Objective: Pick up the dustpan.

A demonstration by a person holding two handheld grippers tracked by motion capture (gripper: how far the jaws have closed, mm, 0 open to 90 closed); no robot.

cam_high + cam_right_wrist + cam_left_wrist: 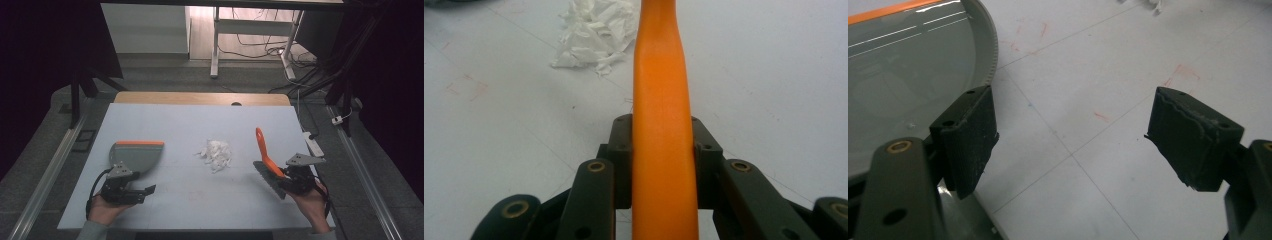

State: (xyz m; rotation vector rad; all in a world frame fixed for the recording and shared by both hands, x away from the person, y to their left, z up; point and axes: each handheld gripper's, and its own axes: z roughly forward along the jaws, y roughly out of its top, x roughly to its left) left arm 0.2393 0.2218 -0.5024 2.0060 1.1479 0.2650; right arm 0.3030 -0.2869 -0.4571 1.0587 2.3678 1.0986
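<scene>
A grey dustpan (135,155) with an orange edge lies at the table's left. My left gripper (142,191) stands open just in front of it, and in the left gripper view the dustpan (903,65) sits beside the left jaw with nothing between the jaws. A hand brush with an orange handle (263,150) and grey bristles (267,179) is at the right. My right gripper (286,181) is shut on the orange handle (663,145), which runs up between the jaws. A pile of white paper scraps (216,154) lies mid-table, and the same scraps (594,32) lie beyond the handle.
The work surface is a white board (190,200) on a wooden table (200,98). A white power strip (313,143) lies off the board's right edge. Desk legs and cables (260,45) stand on the floor beyond the table.
</scene>
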